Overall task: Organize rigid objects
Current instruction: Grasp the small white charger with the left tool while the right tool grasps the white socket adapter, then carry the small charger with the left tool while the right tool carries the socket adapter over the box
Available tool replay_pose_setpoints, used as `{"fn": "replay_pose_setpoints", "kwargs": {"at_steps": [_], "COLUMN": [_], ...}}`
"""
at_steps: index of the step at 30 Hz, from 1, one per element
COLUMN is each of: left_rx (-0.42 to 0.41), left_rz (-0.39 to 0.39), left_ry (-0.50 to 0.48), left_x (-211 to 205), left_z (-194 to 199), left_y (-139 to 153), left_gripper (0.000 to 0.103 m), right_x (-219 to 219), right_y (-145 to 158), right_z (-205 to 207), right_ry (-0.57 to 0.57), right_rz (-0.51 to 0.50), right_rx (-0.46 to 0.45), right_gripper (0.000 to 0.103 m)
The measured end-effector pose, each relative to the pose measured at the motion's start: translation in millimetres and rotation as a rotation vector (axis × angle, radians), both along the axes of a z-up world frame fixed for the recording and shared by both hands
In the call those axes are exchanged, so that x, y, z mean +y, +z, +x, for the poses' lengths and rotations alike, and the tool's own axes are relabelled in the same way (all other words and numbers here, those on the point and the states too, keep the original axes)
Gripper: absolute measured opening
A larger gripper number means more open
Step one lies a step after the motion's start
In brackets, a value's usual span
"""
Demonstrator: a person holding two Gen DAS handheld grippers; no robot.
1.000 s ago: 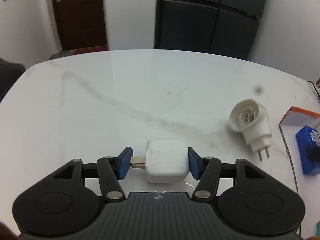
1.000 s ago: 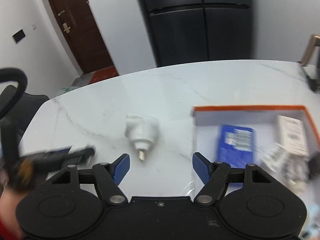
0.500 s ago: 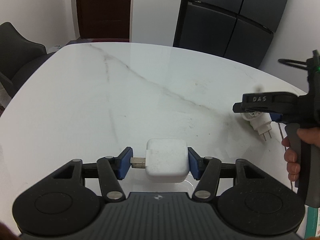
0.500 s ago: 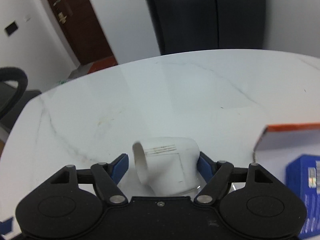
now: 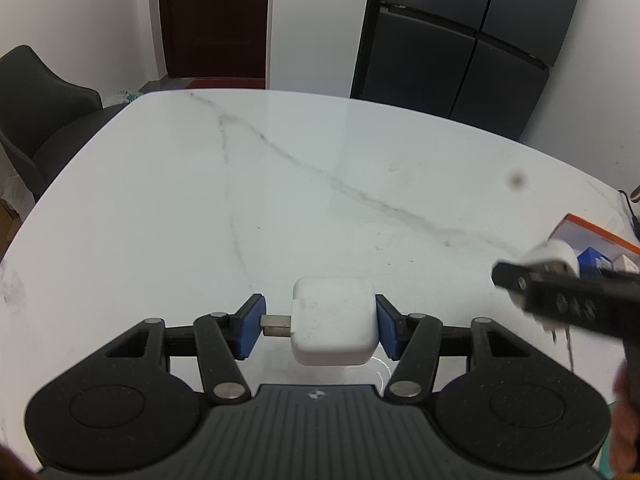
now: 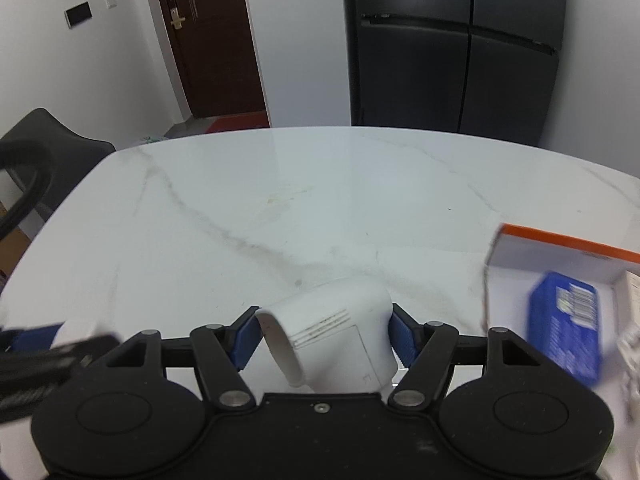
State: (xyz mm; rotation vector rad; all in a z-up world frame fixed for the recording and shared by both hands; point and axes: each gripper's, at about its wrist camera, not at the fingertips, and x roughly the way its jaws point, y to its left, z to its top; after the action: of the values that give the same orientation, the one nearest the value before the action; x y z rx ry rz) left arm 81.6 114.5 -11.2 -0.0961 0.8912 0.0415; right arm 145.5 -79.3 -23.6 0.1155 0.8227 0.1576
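One white marble bench with grey veins carries the scene; a black four-door fridge and a brown door stand behind it, and one dark chair sits at its left edge. One orange-rimmed box lies at the bench's right side, holding a blue packet and some blurred white items.

Two claws are at work, each gripping one white plug-in device above the bench. The right claw is closed on the rounded adapter, a bent white shell with a round open collar facing left and three thin vent slots on its flat face; both blue pads press its sides. In the left wrist view this claw appears blurred near the box.

The left claw is clamped on the square charger, a rounded, slightly scuffed white block. A metal plug stub juts from its left side against the left pad; the right pad touches the block itself.
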Motion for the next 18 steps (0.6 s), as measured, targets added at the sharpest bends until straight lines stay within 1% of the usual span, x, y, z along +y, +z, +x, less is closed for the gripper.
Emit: {"fn": "replay_pose_setpoints", "kwargs": {"at_steps": [3, 7, 10, 14, 18], "left_rx": [-0.009, -0.022, -0.020, -0.031, -0.045], "left_rz": [-0.006, 0.002, -0.007, 0.003, -0.003], "left_ry": [-0.008, -0.023, -0.016, -0.014, -0.011], "left_x": [-6.2, -18.3, -22.3, -29.7, -38.0], "left_z": [-11.6, -34.7, -48.7, -68.5, -85.6], "left_y": [7.9, 17.9, 26.0, 37.4, 47.1], "left_gripper": [0.058, 0.058, 0.058, 0.058, 0.058], "right_x": [-3.1, -7.4, -19.2, -32.7, -43.2], "right_y": [13.4, 32.0, 45.3, 61.1, 72.3], "right_z": [-28.4, -60.9, -86.5, -116.9, -143.4], "right_ry": [0.010, 0.011, -0.010, -0.019, -0.008], "right_rz": [0.009, -0.010, 0.010, 0.006, 0.001], "right_rx": [-0.012, -0.037, -0.032, -0.040, -0.042], "right_gripper": [0.080, 0.080, 0.080, 0.080, 0.080]}}
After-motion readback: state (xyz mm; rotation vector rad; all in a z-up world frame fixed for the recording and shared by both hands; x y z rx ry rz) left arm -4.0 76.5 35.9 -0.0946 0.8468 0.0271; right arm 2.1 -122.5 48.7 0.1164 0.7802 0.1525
